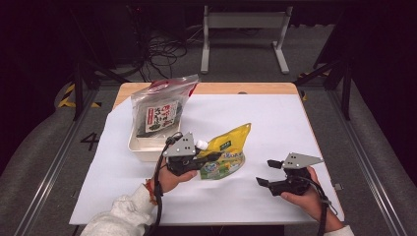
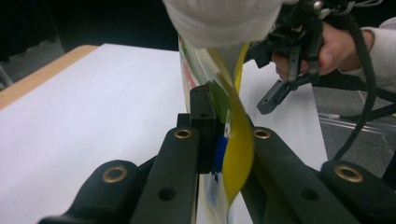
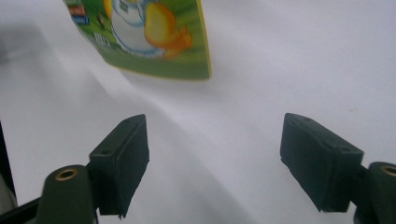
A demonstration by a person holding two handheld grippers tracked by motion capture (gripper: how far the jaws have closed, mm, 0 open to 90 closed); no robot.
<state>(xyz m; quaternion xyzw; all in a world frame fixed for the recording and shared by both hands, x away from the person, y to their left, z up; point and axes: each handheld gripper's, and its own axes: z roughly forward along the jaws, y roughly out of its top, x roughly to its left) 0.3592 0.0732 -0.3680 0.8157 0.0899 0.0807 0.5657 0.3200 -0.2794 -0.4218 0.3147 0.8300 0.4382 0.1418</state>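
Note:
A yellow and green spouted pouch with a white cap lies across the middle of the white sheet. My left gripper is shut on its edge near the cap; in the left gripper view the yellow pouch is pinched between the black jaws, its white cap looming at the top. My right gripper rests near the front right of the sheet, open, with nothing between its jaws. In the right gripper view the pouch's green bottom lies ahead of the open gripper.
A white tray stands left of centre, holding a clear zip bag of dark packaged food. The white sheet covers a wooden table. Beyond the table are a white frame and cables on the floor.

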